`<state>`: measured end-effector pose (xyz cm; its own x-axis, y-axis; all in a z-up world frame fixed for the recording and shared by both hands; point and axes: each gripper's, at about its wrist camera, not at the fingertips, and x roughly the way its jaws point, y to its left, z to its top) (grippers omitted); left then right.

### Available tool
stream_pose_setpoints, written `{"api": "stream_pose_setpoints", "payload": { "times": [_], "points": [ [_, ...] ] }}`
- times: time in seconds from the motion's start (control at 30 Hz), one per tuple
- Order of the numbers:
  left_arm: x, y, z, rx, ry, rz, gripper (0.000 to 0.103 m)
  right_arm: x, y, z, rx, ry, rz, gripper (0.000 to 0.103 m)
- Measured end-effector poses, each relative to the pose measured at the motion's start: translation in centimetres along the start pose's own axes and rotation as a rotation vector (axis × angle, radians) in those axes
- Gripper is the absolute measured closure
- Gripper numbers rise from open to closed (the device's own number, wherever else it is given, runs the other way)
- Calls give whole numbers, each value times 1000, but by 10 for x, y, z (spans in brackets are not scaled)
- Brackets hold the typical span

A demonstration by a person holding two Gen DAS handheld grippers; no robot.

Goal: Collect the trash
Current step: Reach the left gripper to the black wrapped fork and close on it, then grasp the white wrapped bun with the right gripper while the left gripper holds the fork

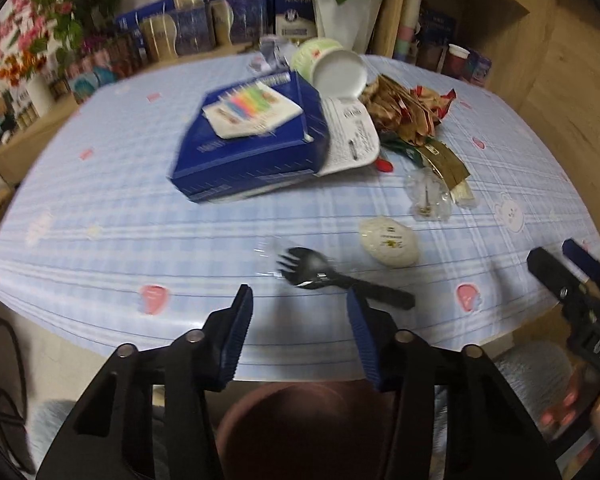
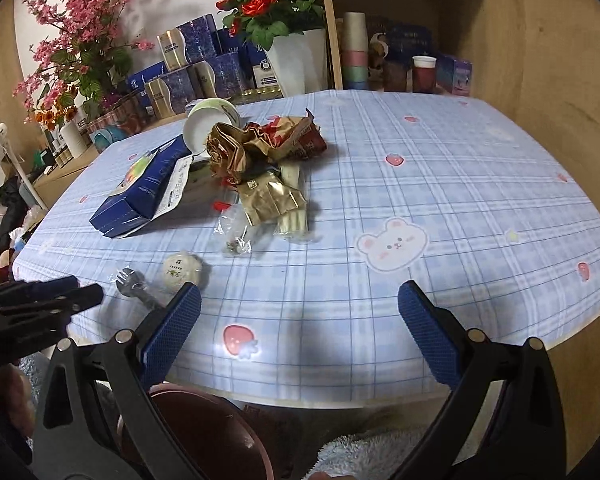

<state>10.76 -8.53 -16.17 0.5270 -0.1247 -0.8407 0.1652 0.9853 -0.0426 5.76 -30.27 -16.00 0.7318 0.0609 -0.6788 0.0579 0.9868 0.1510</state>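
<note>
A litter pile lies on the blue checked table: a black spork, a round white packet, a clear wrapper, gold sachets and crumpled brown-red wrappers. My left gripper hovers at the table's near edge just short of the spork, jaws apart with nothing between the pads. Its dark tips show beside the spork in the right wrist view. My right gripper stands wide open over the near edge, empty.
A blue box with a colourful card on top, a white pouch and a tipped white-green cup lie behind the litter. A dark brown round bin sits below the near edge. Boxes, flowers and shelves line the back.
</note>
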Motion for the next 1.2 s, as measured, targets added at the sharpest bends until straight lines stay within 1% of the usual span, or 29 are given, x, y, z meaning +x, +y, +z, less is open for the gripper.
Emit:
{"api": "stream_pose_setpoints", "payload": {
  "times": [0.13, 0.3, 0.4, 0.5, 0.6, 0.67, 0.8, 0.83, 0.87, 0.9, 0.97, 1.1, 1.2],
  "points": [
    [18, -7, 6, -76, 42, -4, 58, 7, -8, 1, 15, 4, 18, 6],
    [39, -9, 8, -138, 86, 27, 58, 13, -18, 2, 40, 8, 27, 6],
    [43, -15, 10, -129, 70, 46, 57, 15, -22, -1, 50, 15, 29, 6],
    [46, -20, 13, -124, 63, 49, 57, 15, -24, -1, 60, 19, 33, 6],
    [51, -25, 18, -124, 61, 56, 54, 16, -24, -2, 56, 18, 36, 6],
    [53, -27, 20, -124, 62, 62, 50, 16, -22, -3, 46, 18, 38, 6],
    [54, -30, 19, -99, 46, 67, 50, 18, -19, -3, 34, 25, 40, 6],
    [53, -29, 19, -92, 39, 70, 56, 18, -17, -4, 30, 26, 40, 6],
    [52, -26, 18, -89, 27, 77, 67, 18, -17, -4, 27, 26, 41, 6],
    [51, -22, 18, -97, 20, 74, 72, 18, -15, -4, 23, 26, 42, 6],
    [50, -11, 17, -120, 15, 50, 85, 18, -14, -4, 18, 27, 44, 6],
    [46, 8, 12, -147, 14, -2, 90, 20, -5, -2, -2, 48, 83, 7],
    [42, 24, 8, -157, 1, -34, 93, 23, 8, -1, -48, 59, 117, 17]
  ]
}}
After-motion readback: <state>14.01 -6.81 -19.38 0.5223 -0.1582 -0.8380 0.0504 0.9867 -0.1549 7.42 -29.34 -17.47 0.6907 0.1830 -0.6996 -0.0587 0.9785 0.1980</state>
